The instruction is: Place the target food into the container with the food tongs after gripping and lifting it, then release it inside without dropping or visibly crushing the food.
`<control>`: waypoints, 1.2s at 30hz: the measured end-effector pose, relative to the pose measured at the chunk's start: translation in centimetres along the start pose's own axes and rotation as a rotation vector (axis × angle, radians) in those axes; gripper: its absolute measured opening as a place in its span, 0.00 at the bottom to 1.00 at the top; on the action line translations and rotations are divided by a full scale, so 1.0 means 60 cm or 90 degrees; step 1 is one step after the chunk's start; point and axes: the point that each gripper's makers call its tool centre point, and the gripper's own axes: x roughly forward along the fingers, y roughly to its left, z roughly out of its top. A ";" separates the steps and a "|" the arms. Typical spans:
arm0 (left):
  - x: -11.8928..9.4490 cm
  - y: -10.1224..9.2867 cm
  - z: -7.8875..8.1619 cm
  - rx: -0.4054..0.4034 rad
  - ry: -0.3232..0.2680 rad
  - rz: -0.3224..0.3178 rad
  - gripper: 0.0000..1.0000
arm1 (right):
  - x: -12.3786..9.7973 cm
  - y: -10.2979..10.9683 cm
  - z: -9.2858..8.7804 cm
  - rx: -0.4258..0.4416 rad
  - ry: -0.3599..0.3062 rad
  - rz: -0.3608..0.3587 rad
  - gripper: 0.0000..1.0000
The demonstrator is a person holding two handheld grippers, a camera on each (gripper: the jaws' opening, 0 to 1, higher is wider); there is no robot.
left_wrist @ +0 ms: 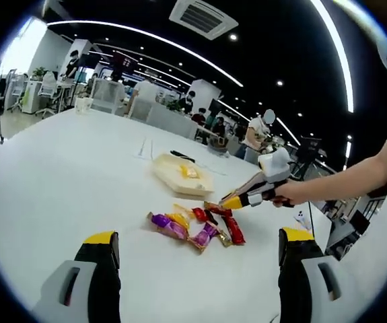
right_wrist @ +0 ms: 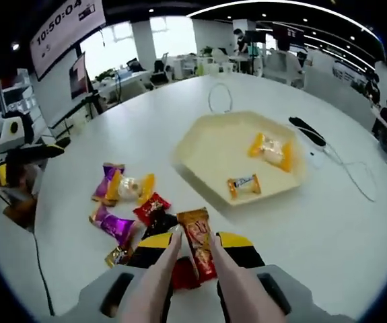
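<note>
Loose wrapped candies [left_wrist: 193, 227] [right_wrist: 122, 202] lie in a heap on the white table. Behind them stands a cream tray [left_wrist: 173, 180] [right_wrist: 206, 145] holding a yellow candy [right_wrist: 270, 151] and an orange-white candy [right_wrist: 245, 185]. My right gripper [right_wrist: 196, 241] [left_wrist: 247, 196] is shut on beige food tongs [right_wrist: 158, 282], whose arms pinch an orange-red candy [right_wrist: 197, 250] at the near edge of the heap. Whether that candy is off the table I cannot tell. My left gripper [left_wrist: 200, 237] is open in front of the heap, holding nothing.
A looped white cable [right_wrist: 218, 94] and a black cable [right_wrist: 306, 130] lie on the table [left_wrist: 65, 175] beyond the tray. A person's forearm [left_wrist: 355, 176] reaches in from the right. Desks, chairs and people stand past the far edge.
</note>
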 end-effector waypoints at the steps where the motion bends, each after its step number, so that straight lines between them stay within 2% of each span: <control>1: 0.001 0.000 0.000 0.000 0.001 0.000 0.99 | 0.000 0.000 0.000 -0.001 0.000 0.000 0.23; 5: 0.005 -0.001 0.001 -0.003 0.001 -0.002 0.99 | 0.000 0.001 0.002 -0.015 0.003 -0.003 0.24; 10: 0.008 -0.008 0.004 0.001 0.004 -0.007 0.99 | 0.006 -0.001 0.020 -0.040 -0.011 -0.005 0.25; 13: 0.007 -0.007 0.006 0.005 0.005 -0.009 0.99 | 0.017 -0.005 0.009 -0.062 0.011 -0.006 0.25; 19: -0.004 0.003 0.009 0.003 -0.008 0.004 0.99 | 0.022 -0.004 0.003 -0.044 0.005 -0.010 0.25; 20: -0.005 0.003 0.008 0.003 -0.009 0.005 0.99 | 0.022 -0.003 0.000 -0.041 0.008 -0.009 0.25; 21: -0.006 0.004 0.005 0.003 -0.009 0.005 0.99 | 0.023 -0.002 -0.025 -0.038 0.056 -0.009 0.24; 22: -0.006 0.004 0.004 0.003 -0.009 0.006 0.99 | 0.022 -0.006 -0.034 -0.034 0.071 -0.024 0.24; 23: -0.007 0.005 0.000 0.003 -0.009 0.007 0.99 | 0.026 -0.001 -0.021 -0.081 0.023 -0.011 0.24; 28: -0.011 0.003 -0.004 -0.004 -0.016 0.008 0.99 | 0.043 -0.011 -0.021 -0.040 0.031 -0.039 0.23; 31: -0.012 0.002 -0.005 -0.005 -0.019 0.007 0.99 | 0.041 -0.007 -0.017 -0.047 0.044 -0.046 0.23; 33: -0.014 0.001 -0.003 -0.001 -0.022 0.007 0.99 | 0.036 -0.008 -0.019 -0.042 0.077 -0.057 0.24; 36: -0.017 0.005 0.000 0.006 -0.028 0.012 0.99 | 0.029 -0.002 -0.013 -0.065 0.067 -0.063 0.26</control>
